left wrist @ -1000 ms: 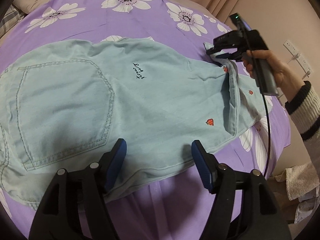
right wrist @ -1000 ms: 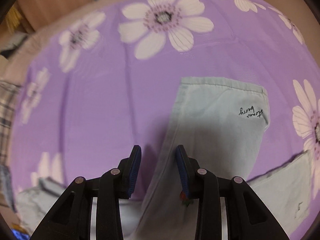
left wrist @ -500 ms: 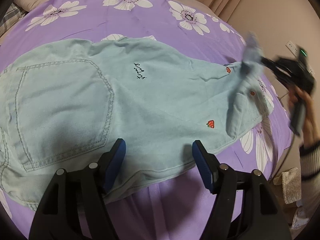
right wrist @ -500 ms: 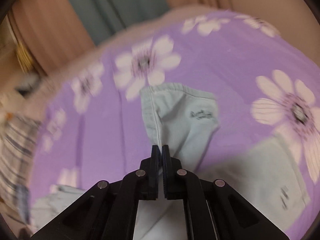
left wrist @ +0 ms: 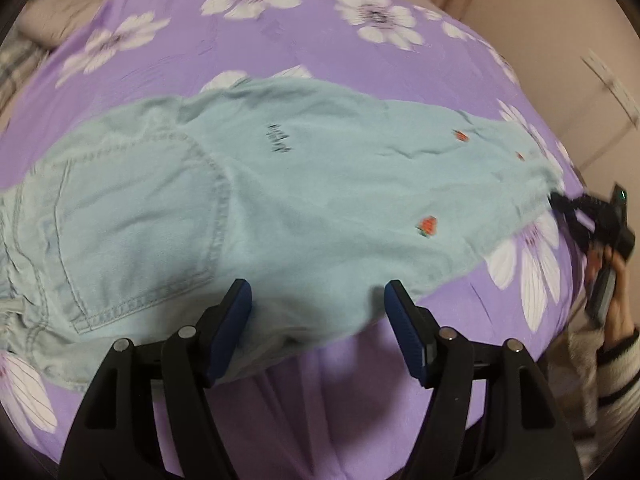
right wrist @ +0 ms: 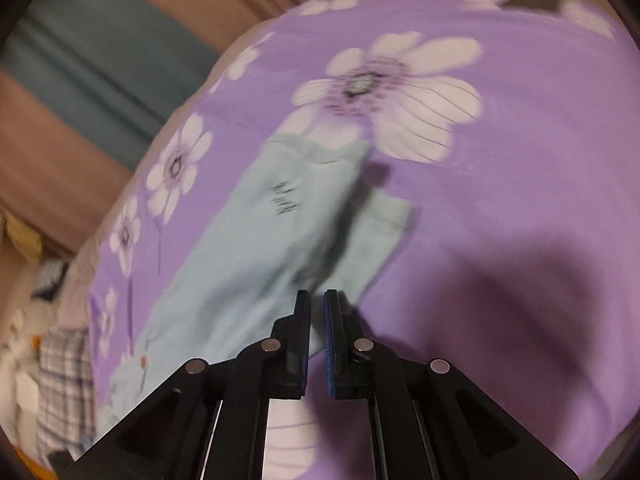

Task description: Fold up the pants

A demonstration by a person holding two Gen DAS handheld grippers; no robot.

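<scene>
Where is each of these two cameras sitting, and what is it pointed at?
Left wrist: sits on the open left gripper, looking across the pants on the purple bedspread; the right gripper and hand show far right.
Right wrist: sits behind the right gripper's nearly closed jaws, facing the pant leg.
Shared: pants, bedspread.

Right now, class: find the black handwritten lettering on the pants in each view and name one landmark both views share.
Left wrist view: the lettering sits upper centre, on the pants, right of the back pocket.
Right wrist view: the lettering sits centre-left, above the right claw.
Shared landmark: the purple flowered bedspread.
</scene>
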